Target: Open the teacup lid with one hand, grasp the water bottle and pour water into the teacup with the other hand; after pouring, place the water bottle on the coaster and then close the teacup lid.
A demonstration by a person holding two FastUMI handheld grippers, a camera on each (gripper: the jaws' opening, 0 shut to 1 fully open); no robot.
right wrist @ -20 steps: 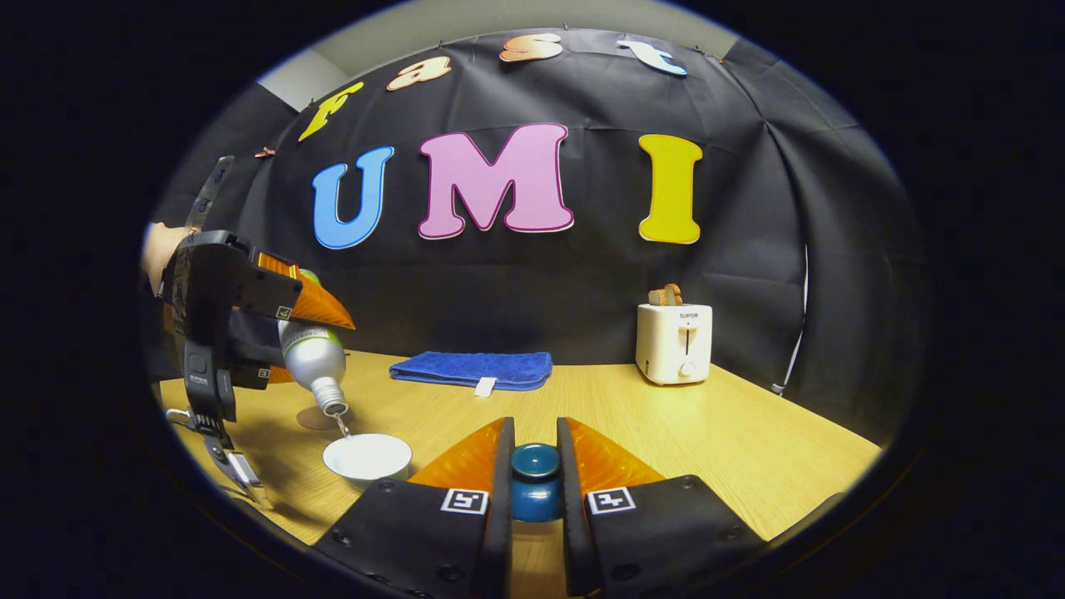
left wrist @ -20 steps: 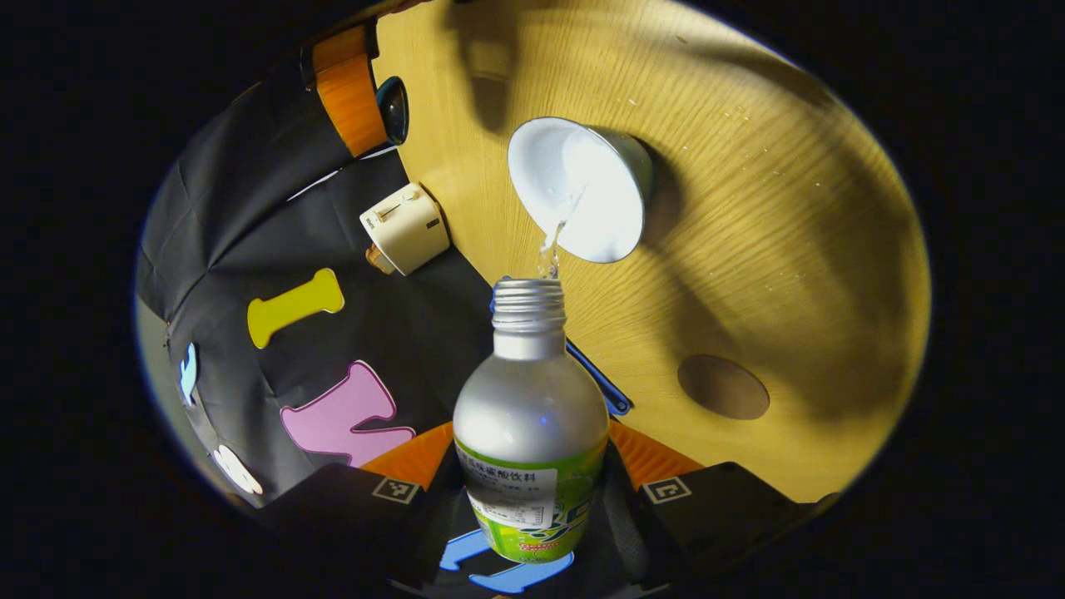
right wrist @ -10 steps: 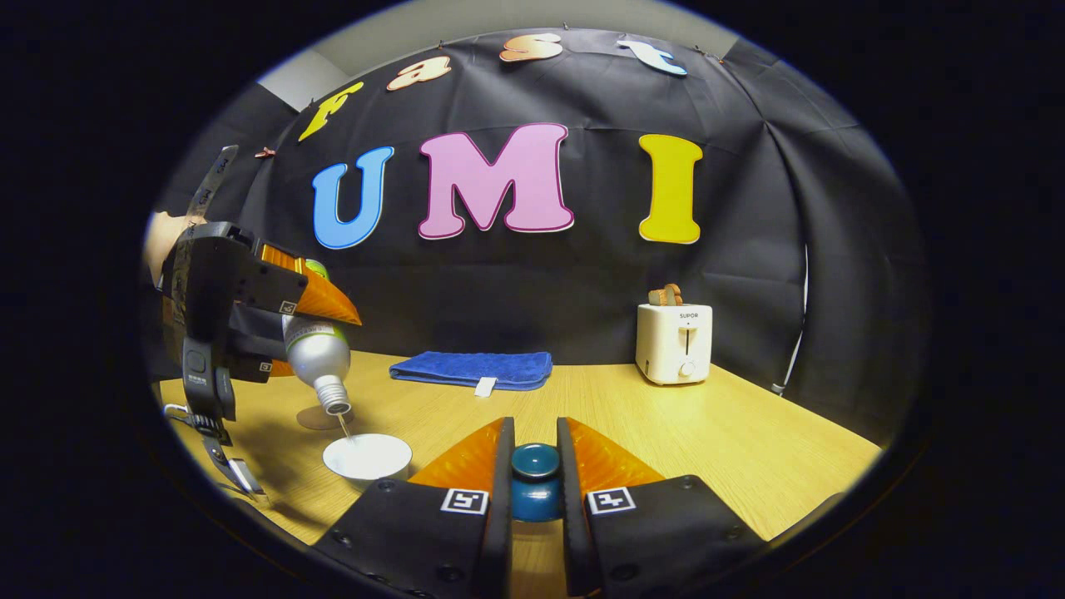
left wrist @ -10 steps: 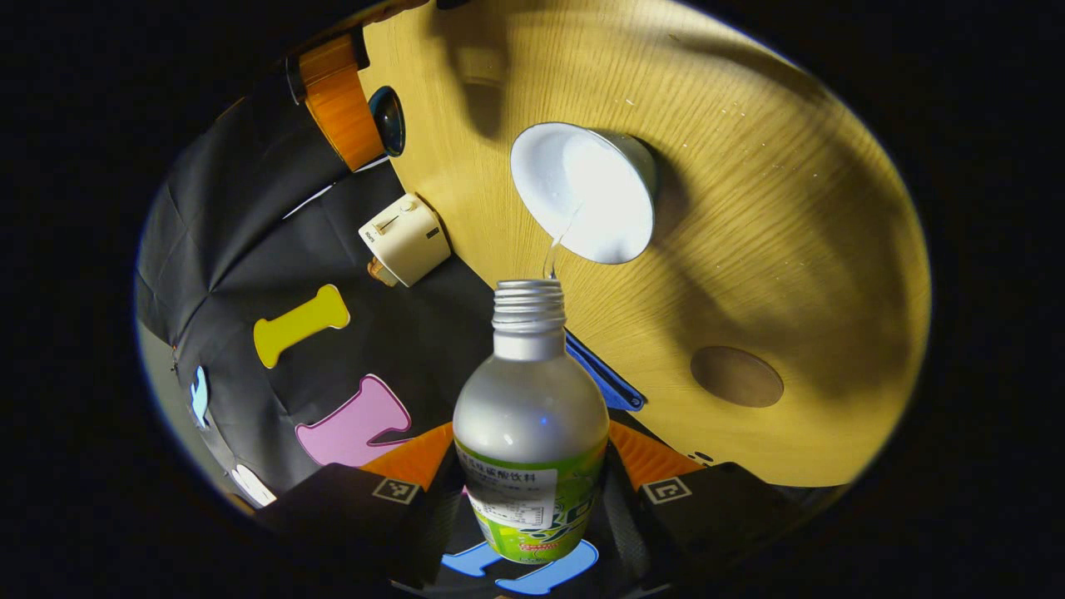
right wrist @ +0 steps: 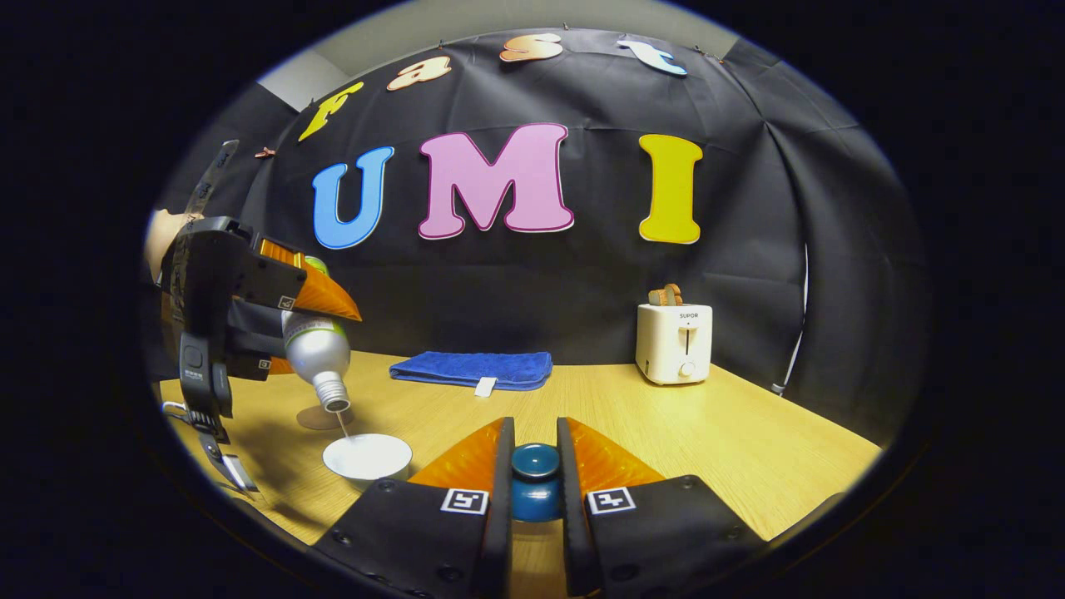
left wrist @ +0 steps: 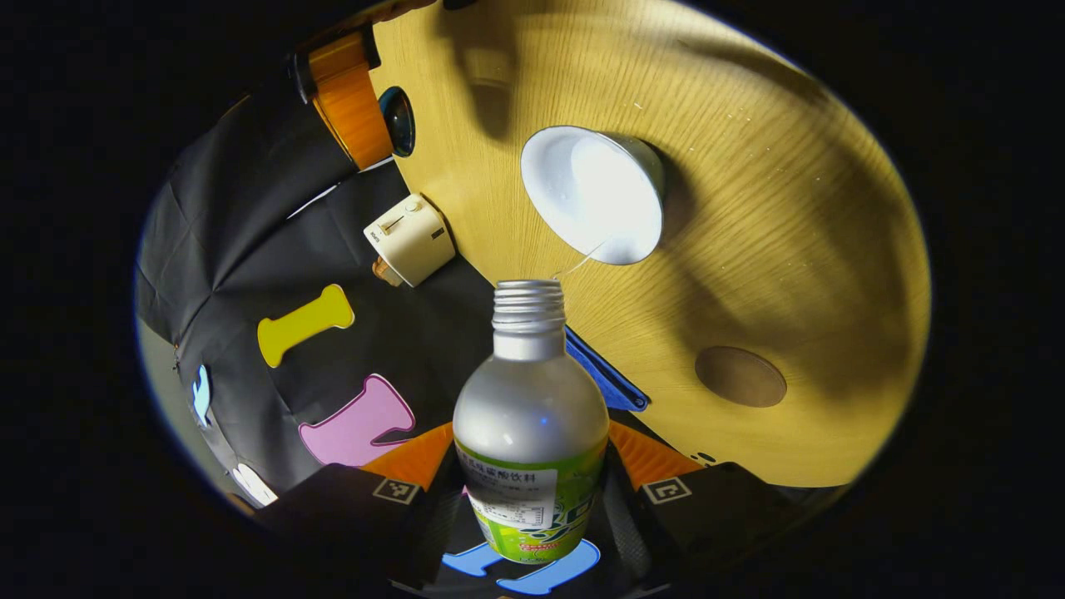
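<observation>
One thin thread of water runs from the water bottle [left wrist: 530, 416] down into the teacup [left wrist: 595, 193], and that is the whole story right now. Left claw [left wrist: 530, 466] is clenched on the bottle's labelled body, both fingers pressing its sides, with the bottle tipped neck-down; its long axis points at the near rim of the cup, mouth just above and beside that rim. White cup, lid off, sitting on the desk [left wrist: 774, 233]; how full it is I cannot tell, the inside reads as plain white. Coaster [left wrist: 740, 376] lies near the cup, on the left claw's side of it, so the left hand is the nearer one for setting the bottle down. Right claw [right wrist: 534, 478] is clamped on the knob of the lid [right wrist: 534, 476], held off to the side of the cup, well short of the toaster [right wrist: 675, 341] and the blue cloth [right wrist: 473, 368] beyond the cup. Judging by the stream, the pour looks nearly spent.
</observation>
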